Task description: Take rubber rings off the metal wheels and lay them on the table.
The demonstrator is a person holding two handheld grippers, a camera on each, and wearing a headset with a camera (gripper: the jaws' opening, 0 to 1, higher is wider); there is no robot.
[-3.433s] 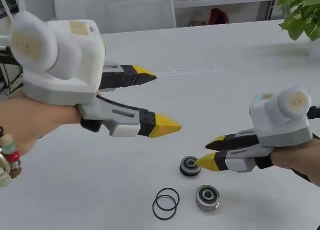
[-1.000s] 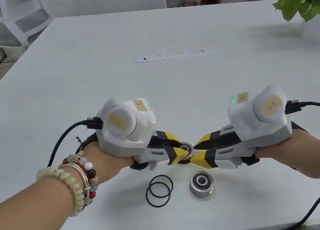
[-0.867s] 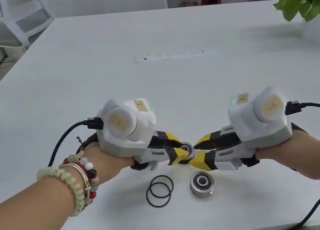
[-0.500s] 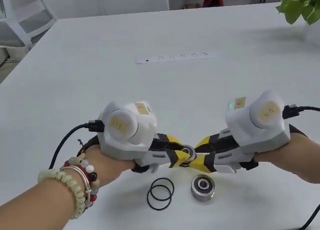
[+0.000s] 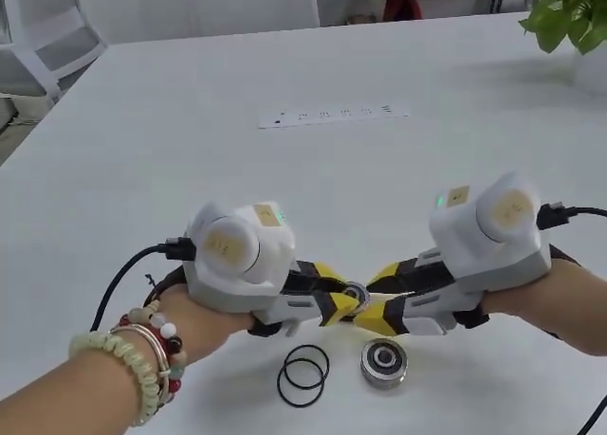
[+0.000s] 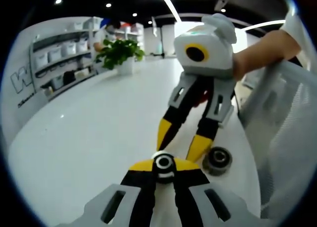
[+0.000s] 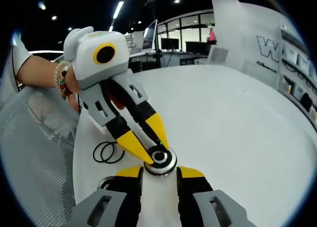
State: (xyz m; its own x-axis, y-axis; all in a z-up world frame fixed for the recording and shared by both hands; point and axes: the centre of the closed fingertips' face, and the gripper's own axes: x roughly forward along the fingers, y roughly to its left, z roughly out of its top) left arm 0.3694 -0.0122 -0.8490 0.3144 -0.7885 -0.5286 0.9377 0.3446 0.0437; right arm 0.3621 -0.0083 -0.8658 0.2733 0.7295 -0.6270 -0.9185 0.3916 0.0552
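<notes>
A small metal wheel (image 5: 356, 293) with a dark rubber rim is held just above the white table (image 5: 285, 189), between two grippers that meet tip to tip. My left gripper (image 5: 339, 300) comes in from the left and is shut on the wheel (image 6: 163, 162). My right gripper (image 5: 377, 302) comes in from the right, its yellow tips closed against the sides of the same wheel (image 7: 161, 159). A second wheel (image 5: 384, 362) lies flat on the table in front of them. Two loose black rubber rings (image 5: 303, 374) lie overlapping to its left.
A white power strip (image 5: 332, 116) lies across the middle of the table. A green plant (image 5: 567, 13) stands at the far right corner. A black cable (image 5: 128, 269) trails from the left gripper. A white chair (image 5: 57, 46) stands beyond the table's left edge.
3.4 s ago the grippers were apart and the wheel lay on the table; now both hold it, lifted. Over the last second the grippers have barely moved; the camera has shifted.
</notes>
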